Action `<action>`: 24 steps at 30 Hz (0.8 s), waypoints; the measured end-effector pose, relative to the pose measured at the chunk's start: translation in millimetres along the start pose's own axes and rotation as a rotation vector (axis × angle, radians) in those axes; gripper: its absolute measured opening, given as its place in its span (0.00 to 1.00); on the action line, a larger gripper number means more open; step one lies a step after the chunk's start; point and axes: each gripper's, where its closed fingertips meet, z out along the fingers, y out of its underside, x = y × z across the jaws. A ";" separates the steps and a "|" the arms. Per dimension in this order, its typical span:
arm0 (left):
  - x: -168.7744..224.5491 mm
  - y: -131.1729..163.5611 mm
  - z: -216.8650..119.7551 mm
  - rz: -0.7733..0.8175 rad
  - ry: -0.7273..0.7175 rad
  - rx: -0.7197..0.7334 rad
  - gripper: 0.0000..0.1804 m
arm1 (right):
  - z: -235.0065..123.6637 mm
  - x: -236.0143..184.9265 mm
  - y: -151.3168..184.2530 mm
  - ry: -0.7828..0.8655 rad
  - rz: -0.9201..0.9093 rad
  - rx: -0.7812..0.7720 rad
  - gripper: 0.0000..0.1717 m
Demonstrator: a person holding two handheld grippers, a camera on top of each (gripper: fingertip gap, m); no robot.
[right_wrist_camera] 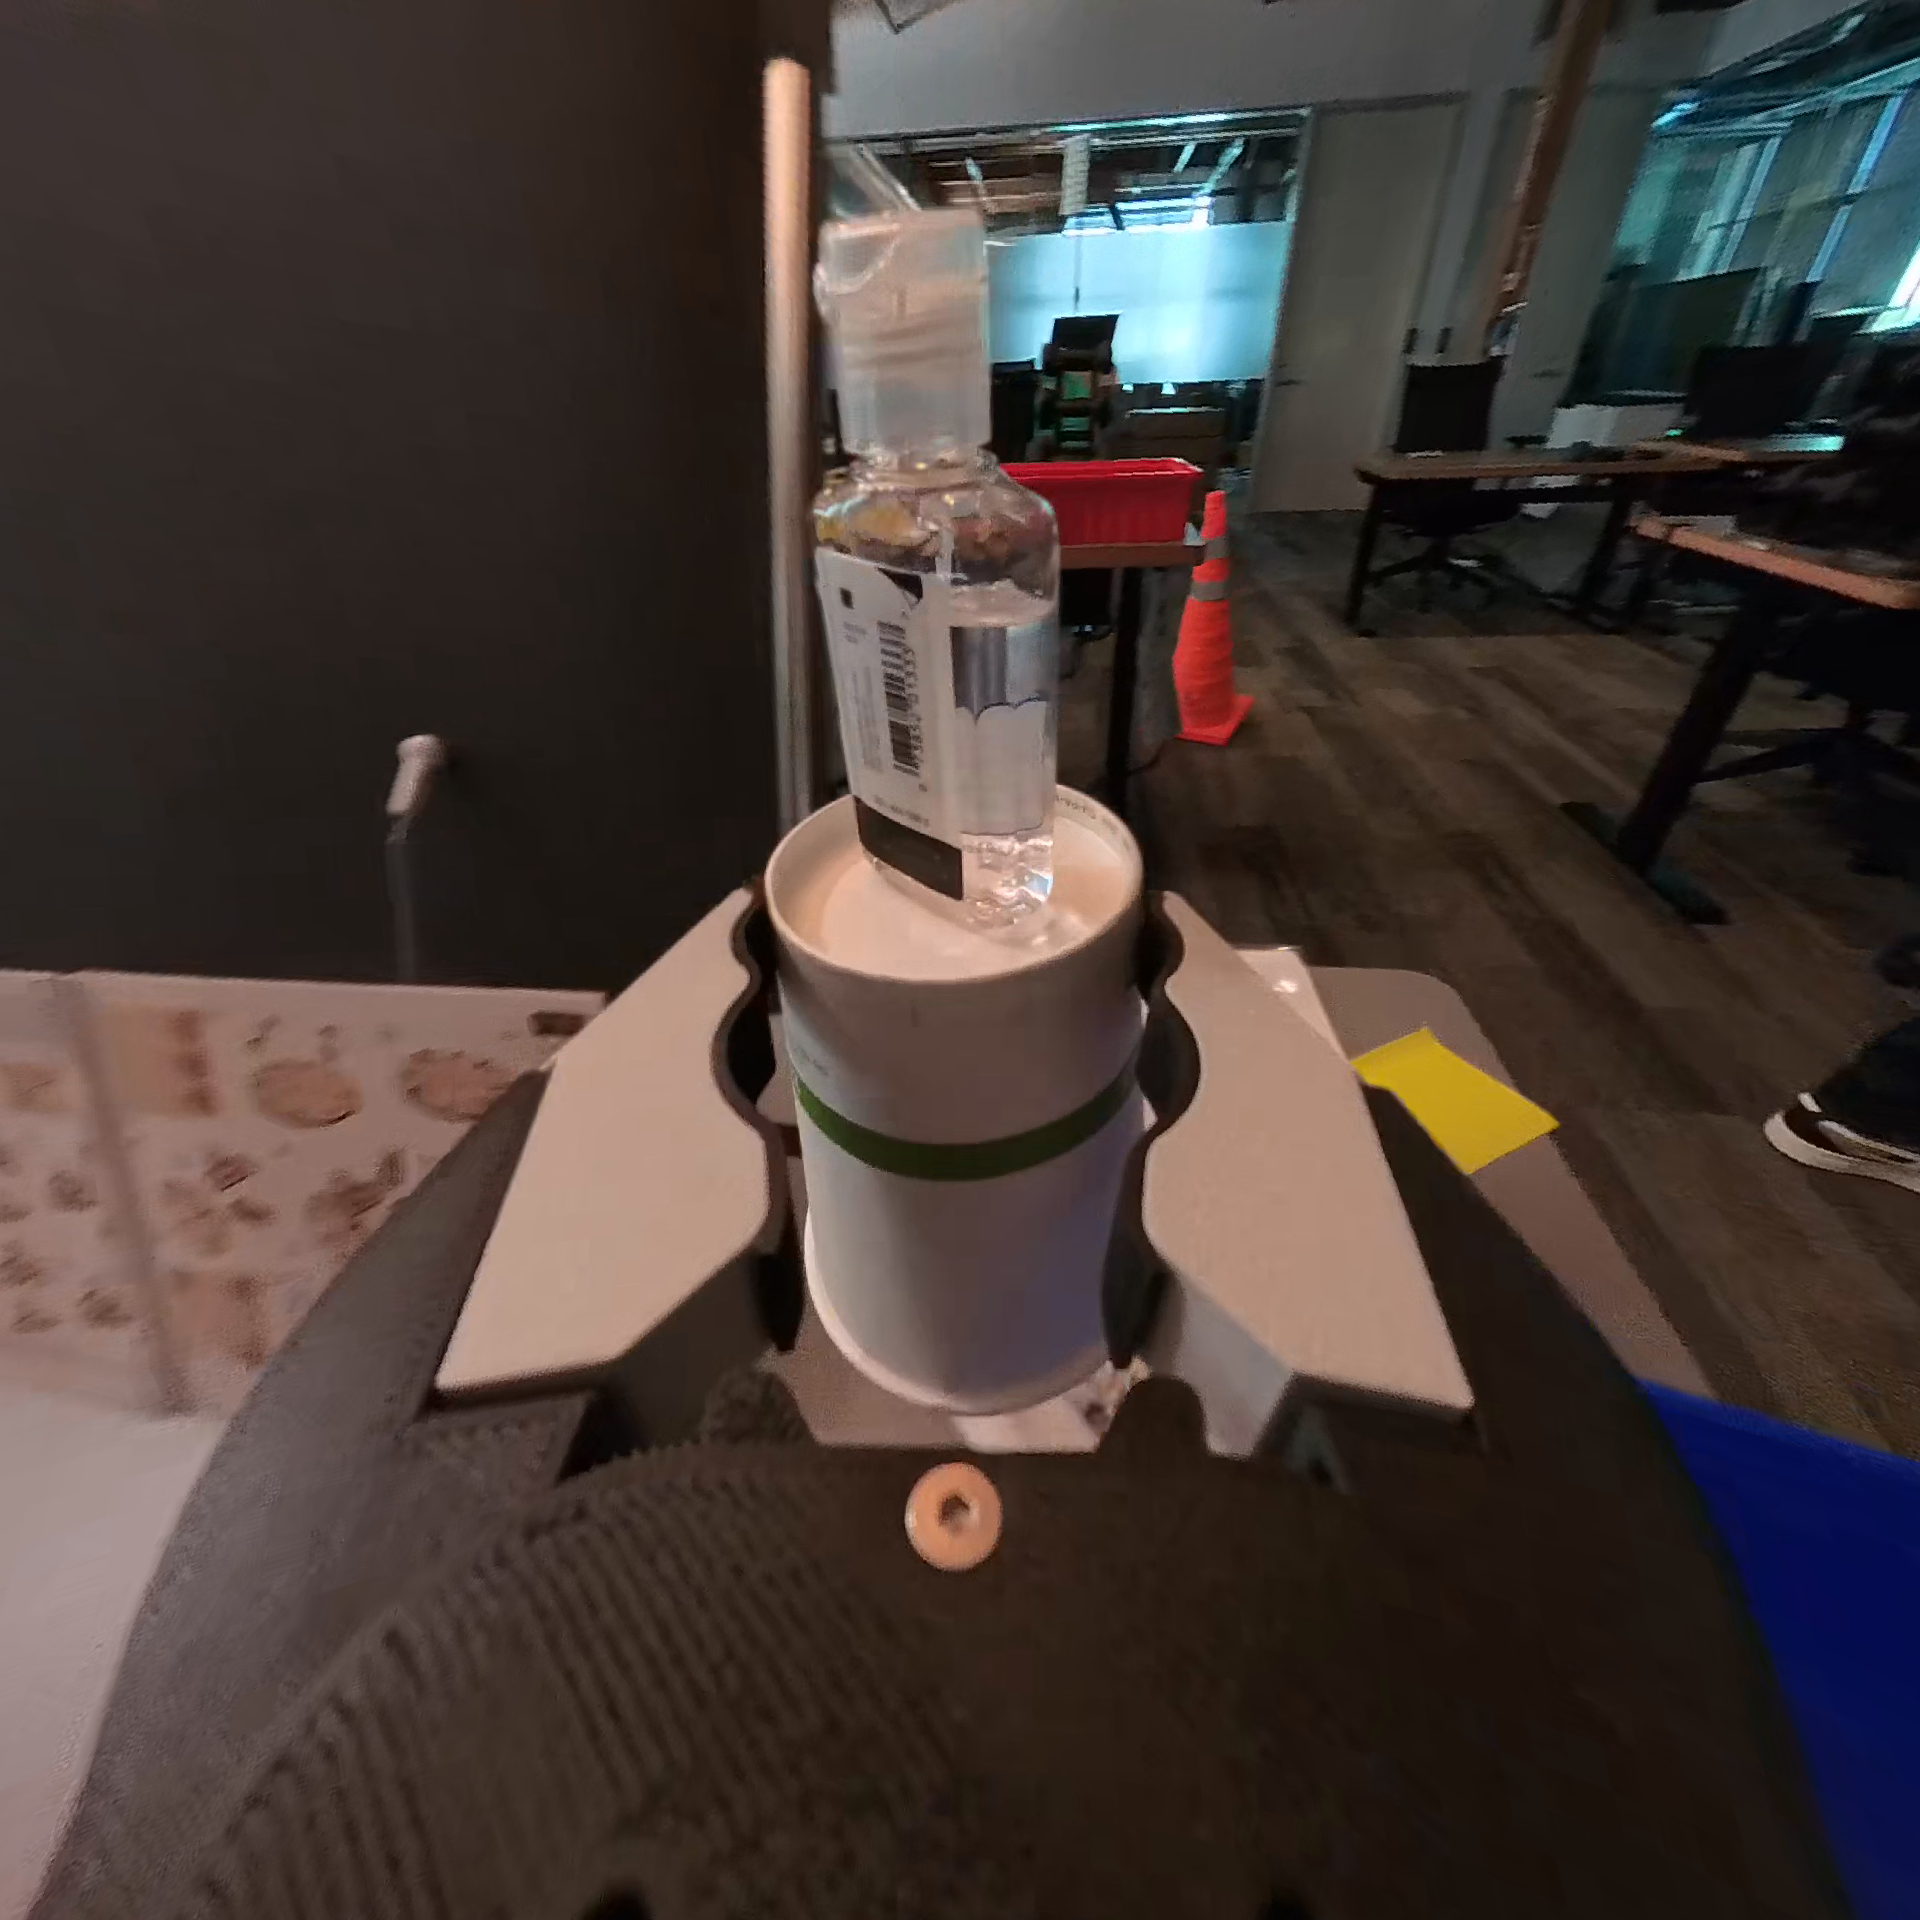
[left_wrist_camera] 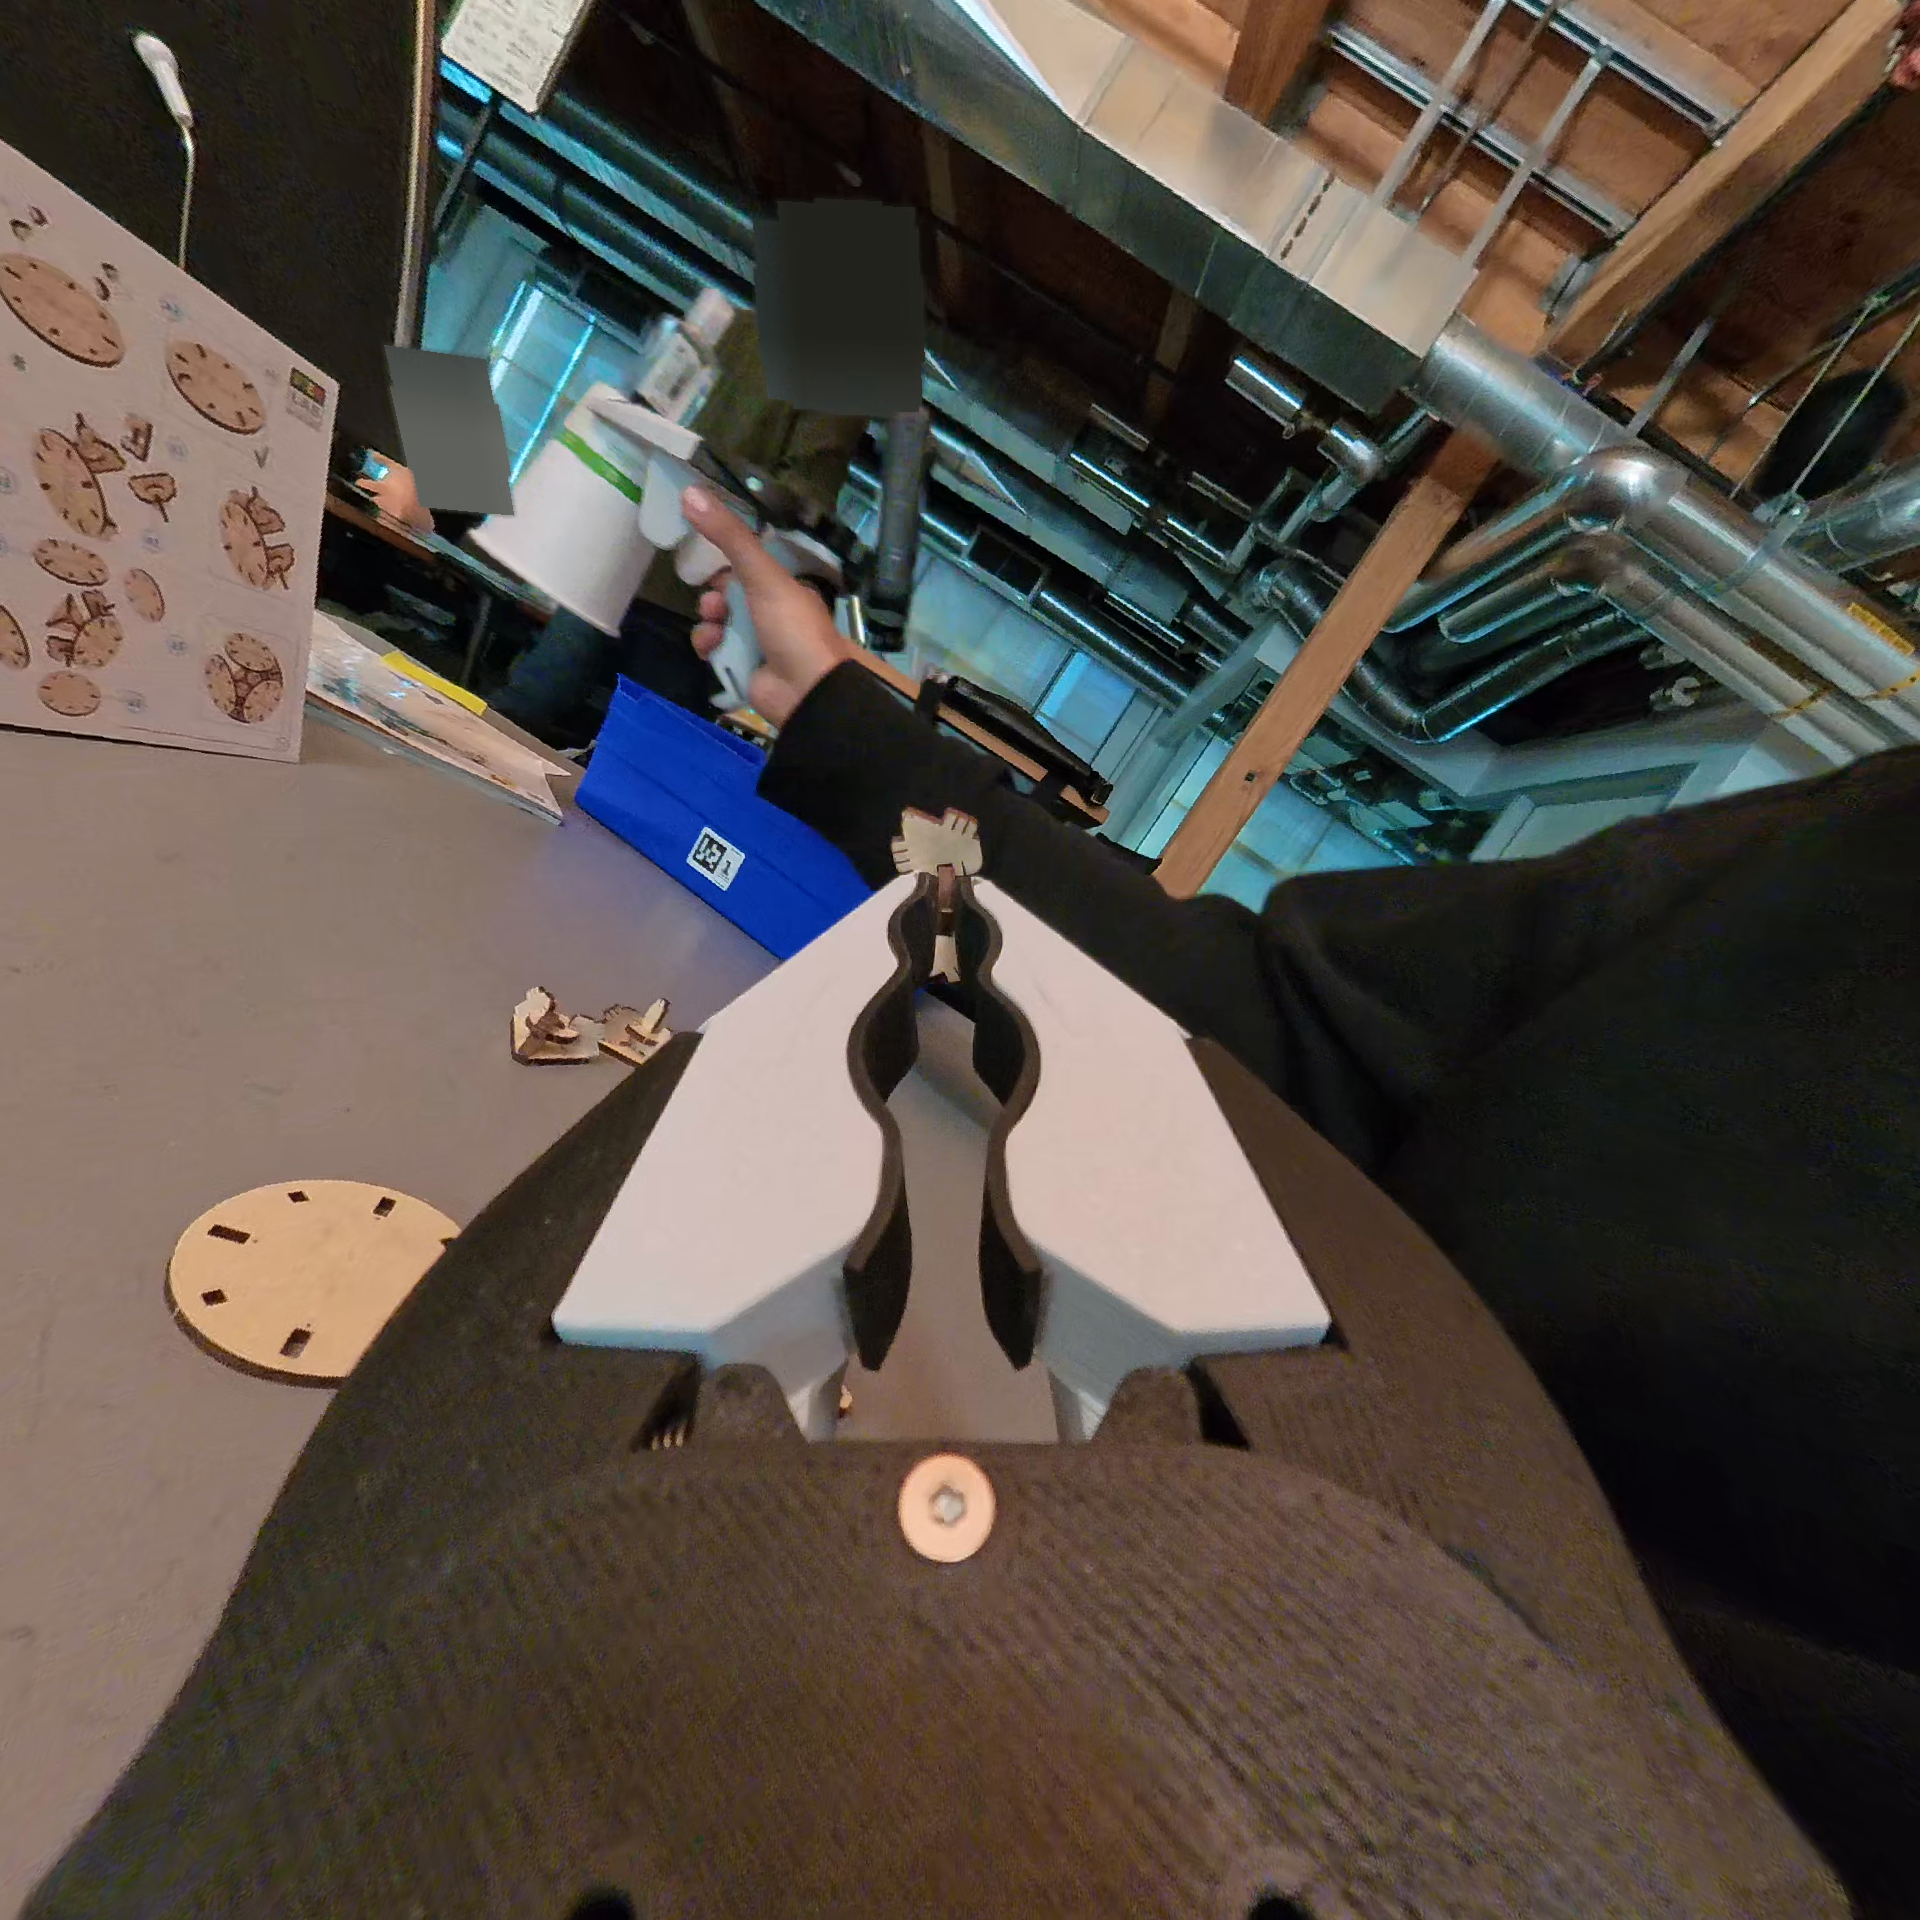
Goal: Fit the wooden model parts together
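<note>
The left gripper (left_wrist_camera: 940, 894) is pinched tight on a small laser-cut wooden piece (left_wrist_camera: 938, 844), a notched plywood part whose toothed head sticks out past the fingertips while its thin tab is clamped between the black pads. It is held up above the grey table (left_wrist_camera: 208, 1018), in front of a black sleeve (left_wrist_camera: 1143, 935).

The right gripper (right_wrist_camera: 954, 1039) stands wide, its pads pressed on both sides of an upside-down white paper cup (right_wrist_camera: 961, 1174) with a green band. A clear small bottle (right_wrist_camera: 940, 665) with a flip cap stands on the cup's upturned base, leaning a little and set toward the far edge.

On the table lie a slotted wooden disc (left_wrist_camera: 301, 1278), two small assembled wooden pieces (left_wrist_camera: 587, 1029), a blue bin (left_wrist_camera: 717, 821) and a printed parts sheet (left_wrist_camera: 145, 488).

The likeliest mishap, as I judge it, is the bottle toppling: it rests loose, so any tilt or jolt of the cup could tip it off. The thin tab could also twist in the left pinch.
</note>
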 end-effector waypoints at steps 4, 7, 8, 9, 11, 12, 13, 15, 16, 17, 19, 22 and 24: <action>-2.0 4.1 3.0 -0.020 0.004 -0.019 0.01 | 51.4 28.2 16.0 0.081 -0.009 -0.013 0.40; -5.1 5.6 4.7 -0.048 0.009 -0.027 0.01 | 87.4 44.6 31.3 0.121 -0.007 -0.018 0.40; -6.4 5.2 4.7 -0.051 0.005 -0.026 0.01 | 98.6 50.3 36.2 0.135 -0.007 -0.017 0.40; -7.7 4.8 4.6 -0.050 -0.001 -0.025 0.01 | 109.0 57.0 41.1 0.153 -0.008 -0.015 0.40; -9.7 4.0 4.0 -0.044 -0.013 -0.027 0.01 | 128.3 73.4 52.8 0.191 -0.016 -0.023 0.40; -8.9 3.0 2.4 -0.033 -0.016 -0.023 0.01 | 137.1 82.4 60.4 0.208 -0.019 -0.036 0.40; -7.9 0.7 -0.1 -0.012 -0.025 -0.006 0.01 | 145.2 90.6 67.8 0.218 -0.020 -0.048 0.40; -8.7 -3.6 -5.5 0.016 -0.051 0.023 0.01 | 158.7 103.3 81.2 0.229 -0.035 -0.068 0.41; -9.9 -5.7 -7.6 0.017 -0.057 0.035 0.01 | 164.2 107.6 86.8 0.232 -0.049 -0.073 0.41; -11.5 -8.1 -9.2 0.014 -0.061 0.050 0.01 | 168.7 111.0 92.5 0.236 -0.059 -0.080 0.41; -15.0 -10.9 -10.8 -0.005 -0.061 0.068 0.01 | 175.2 115.9 102.1 0.240 -0.058 -0.086 0.41; -15.8 -8.6 -8.9 -0.010 -0.056 0.056 0.01 | 179.6 117.3 110.4 0.229 -0.063 -0.079 0.41; -14.3 -4.9 -5.9 0.008 -0.058 0.031 0.01 | 178.9 118.8 113.5 0.234 -0.071 -0.069 0.40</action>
